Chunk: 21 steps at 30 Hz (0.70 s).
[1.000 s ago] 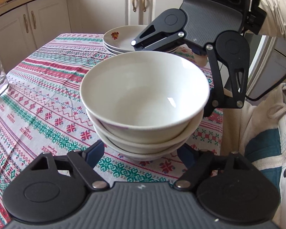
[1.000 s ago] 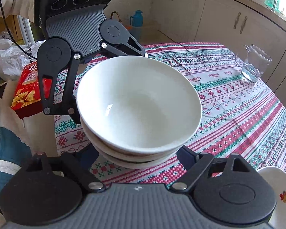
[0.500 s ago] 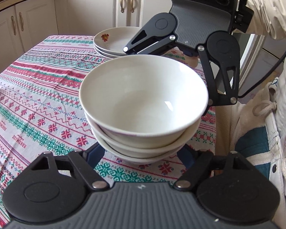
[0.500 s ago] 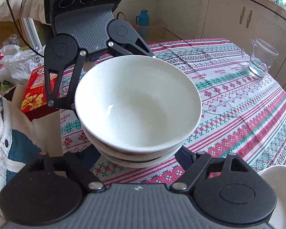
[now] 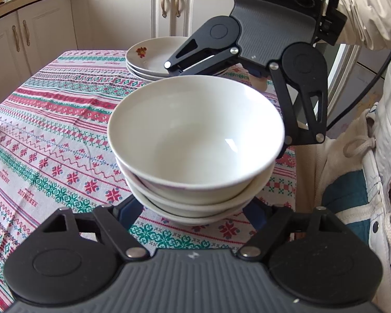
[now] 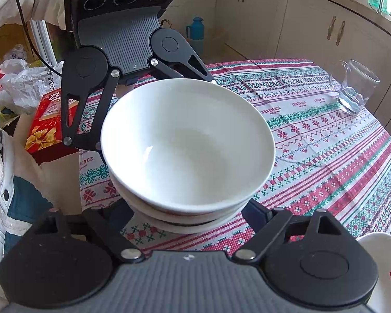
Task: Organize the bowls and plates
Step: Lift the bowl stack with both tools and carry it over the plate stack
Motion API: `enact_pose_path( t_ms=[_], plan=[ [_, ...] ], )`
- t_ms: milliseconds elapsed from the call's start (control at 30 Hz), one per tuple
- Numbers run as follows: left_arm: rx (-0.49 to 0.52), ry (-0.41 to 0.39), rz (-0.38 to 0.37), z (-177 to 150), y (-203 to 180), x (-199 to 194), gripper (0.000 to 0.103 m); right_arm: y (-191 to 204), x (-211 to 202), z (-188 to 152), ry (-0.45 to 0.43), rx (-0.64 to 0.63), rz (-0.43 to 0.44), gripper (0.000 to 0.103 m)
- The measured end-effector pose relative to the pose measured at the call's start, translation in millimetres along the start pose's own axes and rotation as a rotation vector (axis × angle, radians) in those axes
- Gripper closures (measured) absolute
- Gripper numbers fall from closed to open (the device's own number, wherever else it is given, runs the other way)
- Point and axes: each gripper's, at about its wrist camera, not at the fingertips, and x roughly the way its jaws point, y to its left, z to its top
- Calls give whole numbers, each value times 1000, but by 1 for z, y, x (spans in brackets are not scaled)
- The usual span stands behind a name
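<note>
Left wrist view: the stack of bowls (image 5: 195,135), three white bowls nested, stands on the striped tablecloth (image 5: 52,130) near the table edge where the person stands. Its foot appears to rest on the cloth, though I cannot rule out a slight lift. The left gripper (image 5: 191,210) straddles the stack low down at a middling spread. Its blue pads (image 5: 127,208) lie against the flanks of the lowest bowl, so I read it as clamped on the stack. The stack of plates (image 5: 153,57), with a flower print on the top one, sits just beyond the stack of bowls.

Right wrist view: the right gripper (image 6: 190,212) comes at the stack of bowls from the opposite side. Its jaws are opening with the lowest bowl between them; I cannot tell whether the pads press on it. A glass mug (image 6: 354,88) stands well apart from the stack of bowls, across the cloth. A red box (image 6: 47,125) lies off the table beyond the bowls.

Judgement: the bowls are gathered, and the step in hand is settling this stack into its place by the plates. Next move: free both tools evenly and draw back low and straight. A pad snagging the bottom rim could tip the nest.
</note>
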Motion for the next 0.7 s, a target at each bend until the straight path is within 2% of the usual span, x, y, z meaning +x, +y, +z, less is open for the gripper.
enact_pose_path(
  t_ms=[400,700],
  plan=[
    [7,9,8,3,-5,-2,21,1,-1,0,7,15,10,13],
    [-4,11,11,20,-13,-3,21,5,-16,0,6,0,3,13]
  ],
)
